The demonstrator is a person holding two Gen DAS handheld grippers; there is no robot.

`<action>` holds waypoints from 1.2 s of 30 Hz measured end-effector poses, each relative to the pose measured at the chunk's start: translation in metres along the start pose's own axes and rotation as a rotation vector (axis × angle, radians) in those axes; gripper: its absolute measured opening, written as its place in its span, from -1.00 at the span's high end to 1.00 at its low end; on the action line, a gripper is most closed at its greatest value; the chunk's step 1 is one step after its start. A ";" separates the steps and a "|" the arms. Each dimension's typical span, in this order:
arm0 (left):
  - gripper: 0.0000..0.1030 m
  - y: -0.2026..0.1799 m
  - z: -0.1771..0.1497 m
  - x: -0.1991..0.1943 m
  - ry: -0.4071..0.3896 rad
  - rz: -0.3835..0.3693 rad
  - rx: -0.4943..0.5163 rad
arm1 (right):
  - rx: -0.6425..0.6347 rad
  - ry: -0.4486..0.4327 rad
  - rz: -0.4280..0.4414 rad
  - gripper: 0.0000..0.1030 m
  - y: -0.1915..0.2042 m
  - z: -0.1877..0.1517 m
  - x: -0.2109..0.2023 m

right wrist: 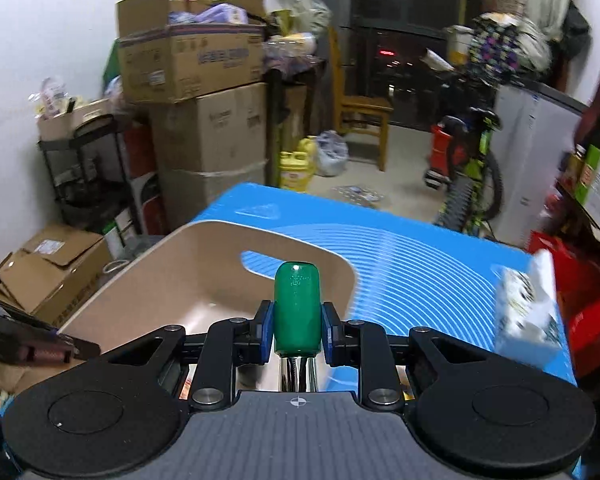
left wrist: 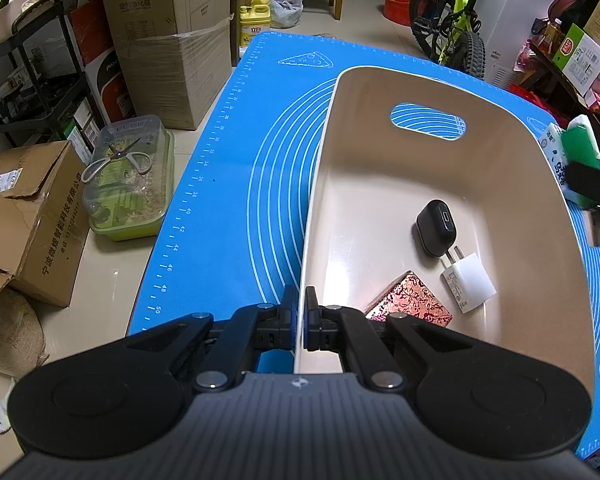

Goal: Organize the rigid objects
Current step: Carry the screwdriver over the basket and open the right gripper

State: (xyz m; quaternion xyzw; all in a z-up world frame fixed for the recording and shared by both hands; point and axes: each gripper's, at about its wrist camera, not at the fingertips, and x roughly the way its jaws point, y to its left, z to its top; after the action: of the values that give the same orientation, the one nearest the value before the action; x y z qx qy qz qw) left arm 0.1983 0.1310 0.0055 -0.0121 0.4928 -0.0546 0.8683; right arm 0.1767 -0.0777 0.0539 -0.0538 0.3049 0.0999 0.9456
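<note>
A beige plastic bin [left wrist: 380, 184] stands on the blue mat [left wrist: 228, 200]. My left gripper [left wrist: 300, 312] is shut on the bin's near left wall. Inside the bin lie a black earbud case [left wrist: 436, 228], a white USB charger [left wrist: 470, 282] and a red patterned box [left wrist: 412, 304]. My right gripper [right wrist: 297, 330] is shut on a green-handled tool [right wrist: 297, 304] with a chrome shaft, held over the bin's near right rim [right wrist: 220, 236]. In the left wrist view that gripper and the green handle [left wrist: 578, 148] show at the right edge.
A tissue pack [right wrist: 528, 304] sits on the mat right of the bin; it also shows in the left wrist view [left wrist: 554, 152]. Cardboard boxes [left wrist: 168, 40], a clear container with scissors [left wrist: 128, 176] and a bicycle [left wrist: 456, 20] stand on the floor around the table.
</note>
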 end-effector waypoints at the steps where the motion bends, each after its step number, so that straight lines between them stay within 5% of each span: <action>1: 0.91 0.000 0.000 0.000 0.000 0.000 0.001 | -0.009 0.007 0.006 0.35 0.006 0.003 0.005; 22: 0.91 0.000 0.000 0.001 0.001 0.001 0.001 | -0.214 0.412 0.026 0.34 0.079 -0.022 0.097; 29: 0.91 0.000 0.000 0.001 0.001 0.001 0.001 | -0.113 0.318 0.037 -0.26 0.057 -0.013 0.072; 36: 0.91 0.000 0.000 0.001 0.000 0.001 0.002 | -0.039 0.188 -0.015 -0.53 0.023 -0.007 0.029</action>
State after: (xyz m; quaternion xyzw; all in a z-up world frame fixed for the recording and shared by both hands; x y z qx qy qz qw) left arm 0.1987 0.1311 0.0046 -0.0111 0.4930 -0.0548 0.8682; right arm 0.1909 -0.0523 0.0300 -0.0834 0.3897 0.0932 0.9124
